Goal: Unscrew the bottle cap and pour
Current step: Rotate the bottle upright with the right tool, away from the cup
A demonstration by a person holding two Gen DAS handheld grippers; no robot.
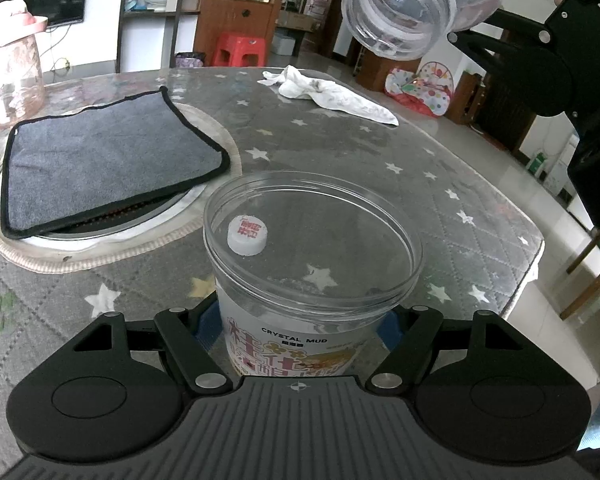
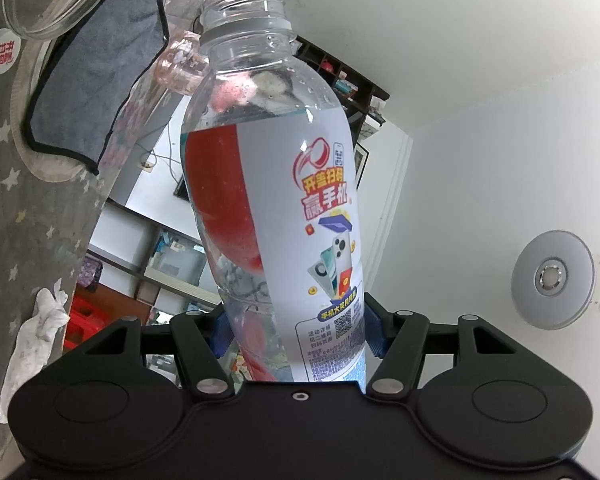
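Observation:
My left gripper (image 1: 300, 330) is shut on a clear wide-mouth jar (image 1: 312, 248) labelled CRYSTAL MUD, standing upright on the table. The white bottle cap (image 1: 247, 237) with red print lies on the table just behind the jar's left side; it also shows in the right wrist view (image 2: 2, 51). My right gripper (image 2: 296, 332) is shut on the uncapped clear bottle (image 2: 272, 184) with a red and white label. The bottle is tilted on its side, its open mouth (image 1: 396, 12) hanging above and behind the jar. The jar's rim (image 2: 56, 4) shows in the right wrist view.
A folded grey cloth (image 1: 108, 164) lies on a round inset at the left. A crumpled white rag (image 1: 328, 94) lies at the far side of the star-patterned table (image 1: 440, 208). A pinkish glass jug (image 1: 8, 76) stands at the far left. The table's edge runs along the right.

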